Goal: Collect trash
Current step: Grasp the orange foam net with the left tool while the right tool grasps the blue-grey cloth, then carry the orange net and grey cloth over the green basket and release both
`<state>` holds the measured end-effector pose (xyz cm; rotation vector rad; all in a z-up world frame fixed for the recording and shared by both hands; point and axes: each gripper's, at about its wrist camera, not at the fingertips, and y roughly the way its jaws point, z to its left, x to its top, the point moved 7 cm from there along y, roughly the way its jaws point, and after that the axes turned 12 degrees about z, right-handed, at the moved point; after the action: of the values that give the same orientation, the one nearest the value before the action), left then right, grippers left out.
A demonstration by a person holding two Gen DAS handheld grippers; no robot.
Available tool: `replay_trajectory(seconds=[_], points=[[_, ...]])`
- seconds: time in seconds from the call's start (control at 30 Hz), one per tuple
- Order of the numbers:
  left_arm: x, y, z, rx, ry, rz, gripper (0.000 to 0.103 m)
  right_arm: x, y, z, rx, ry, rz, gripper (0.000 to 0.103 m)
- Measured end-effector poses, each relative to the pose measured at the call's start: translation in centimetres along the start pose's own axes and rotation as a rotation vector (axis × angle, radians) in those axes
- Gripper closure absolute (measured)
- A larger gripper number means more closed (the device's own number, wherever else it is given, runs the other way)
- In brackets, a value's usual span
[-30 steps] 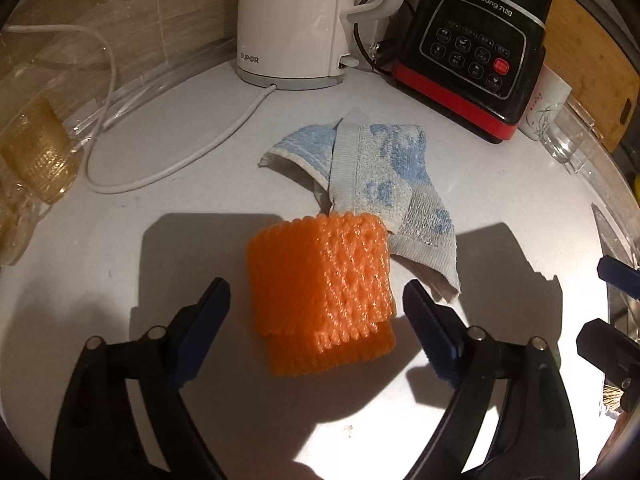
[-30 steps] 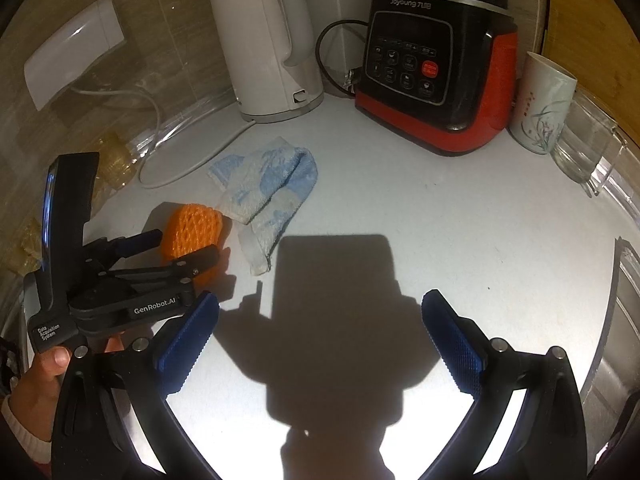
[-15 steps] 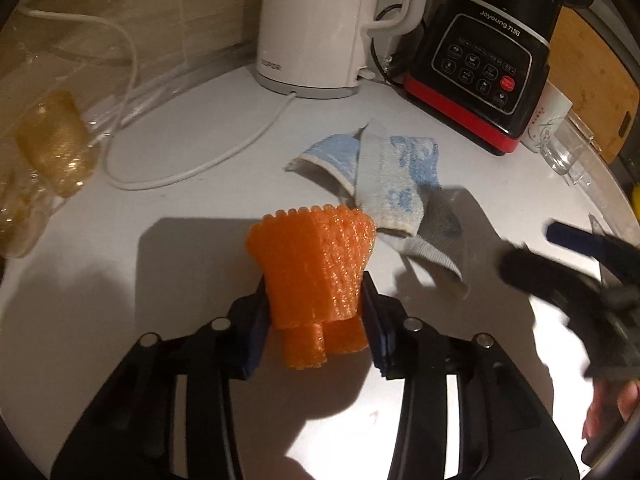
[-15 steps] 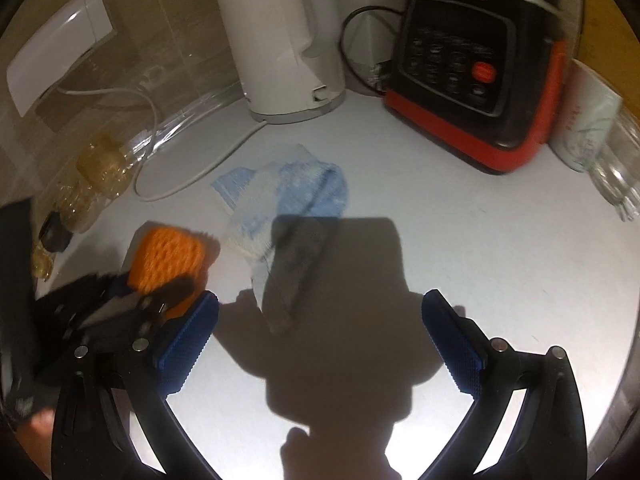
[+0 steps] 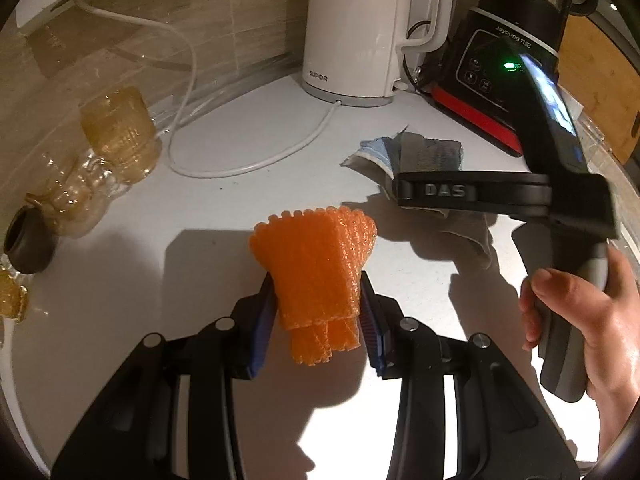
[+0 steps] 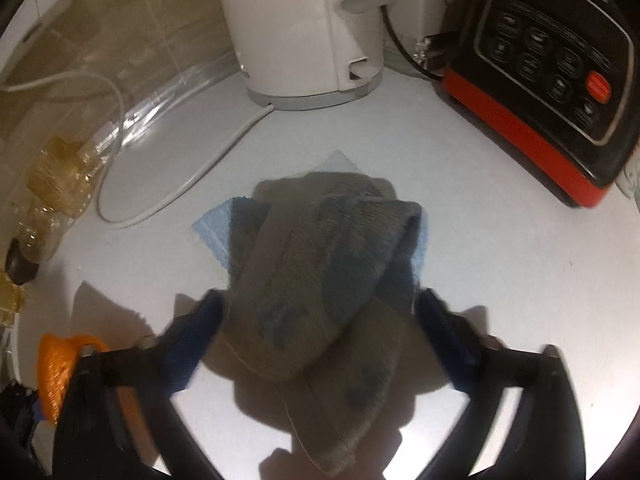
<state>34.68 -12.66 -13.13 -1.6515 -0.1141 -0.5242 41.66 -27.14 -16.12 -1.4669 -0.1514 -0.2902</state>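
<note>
An orange foam net (image 5: pixel 316 256) hangs squeezed between the blue pads of my left gripper (image 5: pixel 316 296), a little above the white counter (image 5: pixel 160 280). It also shows at the left edge of the right wrist view, orange foam net (image 6: pixel 56 372). A crumpled blue-and-white cloth (image 6: pixel 320 260) lies on the counter in shadow. My right gripper (image 6: pixel 318 320) straddles it with one pad at each side of the cloth and its jaws closing. I cannot tell whether the blurred pads touch the cloth. In the left wrist view a hand (image 5: pixel 592 320) holds that gripper's handle over the cloth (image 5: pixel 420 156).
A white kettle (image 5: pixel 352 32) and a black-and-red blender (image 5: pixel 500 72) stand along the back wall. The kettle's white cord (image 5: pixel 248 164) loops over the counter. A crushed yellowish plastic bottle (image 5: pixel 100 160) lies at the left. A wooden board (image 5: pixel 592 88) leans at the far right.
My left gripper shut on the orange foam net and lifted it off the counter. My right gripper moved left and down over the cloth, and its jaws narrowed.
</note>
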Motion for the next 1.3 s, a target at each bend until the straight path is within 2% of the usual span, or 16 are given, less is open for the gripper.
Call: replay_trajectory(seconds=[0.17,0.27,0.37,0.57,0.73,0.83,1.03,1.2,1.3], points=[[-0.3,-0.5,0.1,-0.001,0.002,-0.01,0.065,0.3,-0.2,0.8,-0.033,-0.045,-0.008,0.055],[-0.5,-0.7,0.0,-0.008,-0.003,-0.011,0.065,-0.1,-0.5,1.0,-0.011,-0.056,-0.007,0.071],[-0.7,-1.0,-0.3,-0.006,0.001,-0.015,0.065,-0.8,-1.0,0.9,0.022,-0.055,-0.005,0.079],[-1.7,-2.5,-1.1,-0.009,0.012,-0.032,0.065,-3.3,-3.9,0.4,0.067,-0.062,-0.037,0.081],[-4.2,-4.5,-2.2,-0.02,0.018,-0.037,0.065,-7.5,-7.8,-0.4,0.081,-0.062,-0.081,0.081],[-6.9,-6.0,-3.3,-0.022,0.018,-0.035,0.065,-11.1,-10.1,-1.0,0.089,-0.062,-0.101,0.081],[-13.4,-8.9,-6.2,-0.067,0.04,-0.01,0.065,-20.8,-14.8,-2.8,0.102,-0.066,-0.129,0.081],[-19.3,-11.2,-8.9,-0.127,0.065,0.015,0.065,-28.7,-17.0,-4.6,0.129,-0.083,-0.109,0.081],[-23.0,-12.2,-10.6,-0.122,0.083,0.037,0.065,-33.3,-18.0,-5.7,0.128,-0.107,-0.095,0.081]])
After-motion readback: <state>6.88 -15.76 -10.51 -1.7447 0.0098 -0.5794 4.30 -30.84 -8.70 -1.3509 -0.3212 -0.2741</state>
